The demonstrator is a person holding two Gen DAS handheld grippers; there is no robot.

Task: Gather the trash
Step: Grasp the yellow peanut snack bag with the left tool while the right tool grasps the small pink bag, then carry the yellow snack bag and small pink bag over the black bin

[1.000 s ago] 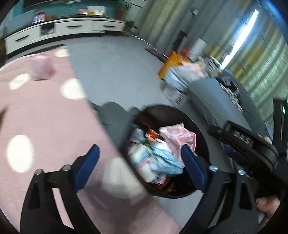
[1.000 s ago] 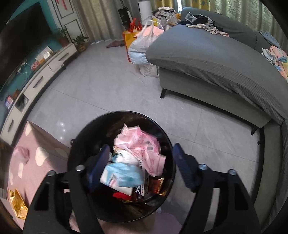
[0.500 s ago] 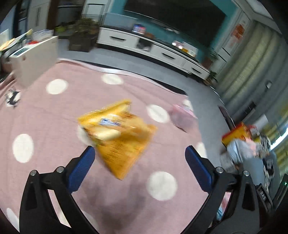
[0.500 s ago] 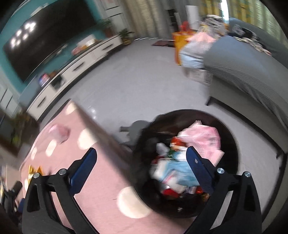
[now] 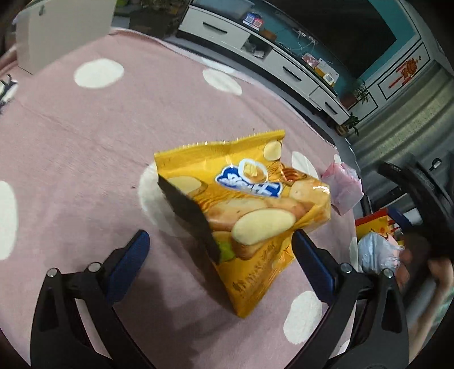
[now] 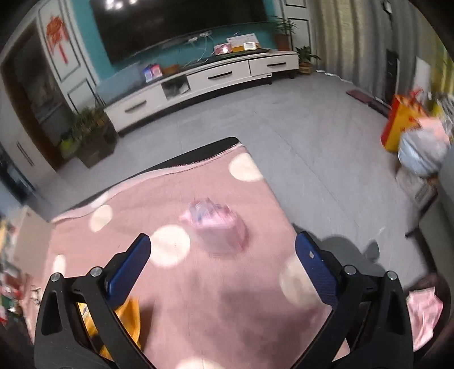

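The left gripper hangs over a pink rug with white dots, its 2 blue fingers spread wide and pressing on nothing. A yellow snack bag lies crumpled on the rug ahead of it, its lower corner reaching down between the fingers; the right finger's tip sits just beside the bag's edge, and I cannot tell whether it touches. The bag is torn open, with its dark inside showing on the left. Beyond the bag, near the rug's far edge, lies a pink wrapper. At the right rim of the left view the other tool and a hand show, blurred.

The right gripper is also spread to its full width, with nothing between the fingers. The same pink wrapper lies on the rug ahead of it, blurred, apart from both fingers. A piece of the snack bag shows at the lower left, behind the left finger. At the lower right edge a dark bin holds pink trash.

Past the rug is grey floor, a white TV stand under a dark screen, and a yellow bag beside a pale sack.
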